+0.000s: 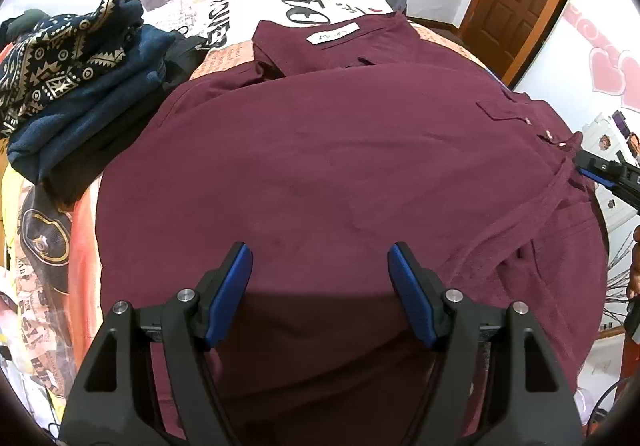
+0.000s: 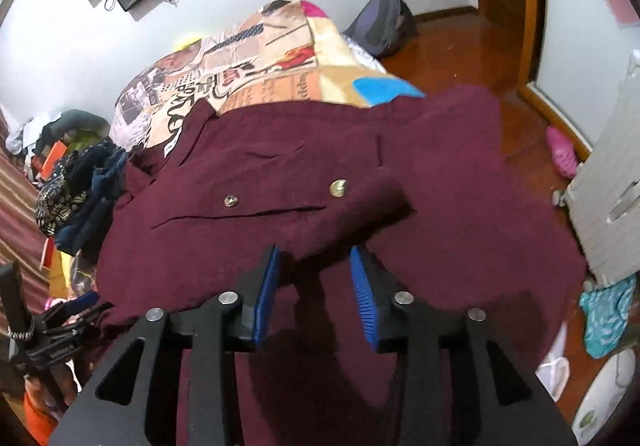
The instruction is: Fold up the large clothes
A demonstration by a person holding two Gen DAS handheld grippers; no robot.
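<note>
Both jaws apart, gripping nothing. Left gripper (image 1: 320, 258) hovers over the maroon shirt (image 1: 320, 166), spread flat on the printed bedspread (image 1: 224, 6); folded navy clothes (image 1: 80, 86) sit left of it. Right gripper (image 2: 314, 260) hovers over the buttoned placket (image 2: 280, 194).

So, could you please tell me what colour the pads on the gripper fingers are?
Blue, on black fingers; the left gripper shows its pads best in the left wrist view.

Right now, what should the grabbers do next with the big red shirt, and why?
Probably close the right gripper on the raised fold of the maroon shirt between its open fingers. The left gripper hovers open over flat cloth, holding nothing, so folding likely starts there.
</note>
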